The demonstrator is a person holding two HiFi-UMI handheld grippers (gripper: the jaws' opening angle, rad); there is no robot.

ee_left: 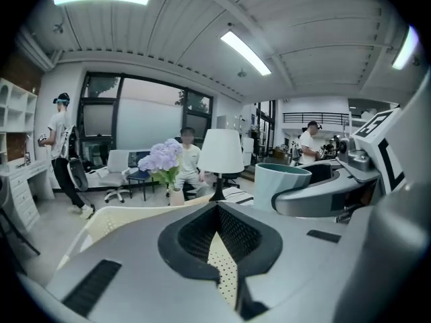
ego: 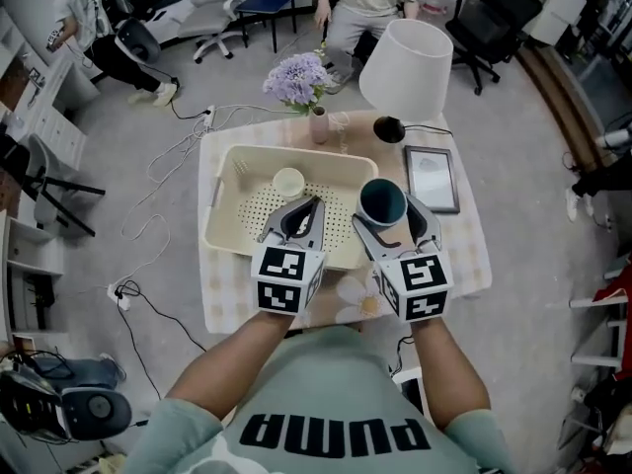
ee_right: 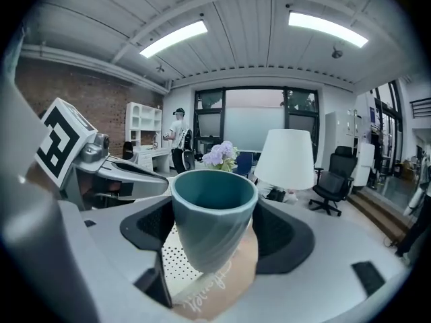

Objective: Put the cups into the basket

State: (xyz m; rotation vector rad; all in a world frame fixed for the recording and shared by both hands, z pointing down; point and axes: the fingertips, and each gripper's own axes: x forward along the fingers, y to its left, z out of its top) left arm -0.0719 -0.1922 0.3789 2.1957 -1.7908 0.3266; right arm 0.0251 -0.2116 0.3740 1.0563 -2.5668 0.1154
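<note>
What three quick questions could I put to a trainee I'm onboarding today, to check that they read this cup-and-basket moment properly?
1. True or false: the left gripper holds the teal cup.
2. What already lies in the basket? A) a small cream cup B) a spoon C) a plate
3. Fill in: the jaws shut on nothing belong to the ____ gripper.
Key: 1 false, the right gripper holds it. 2 A. 3 left.
</note>
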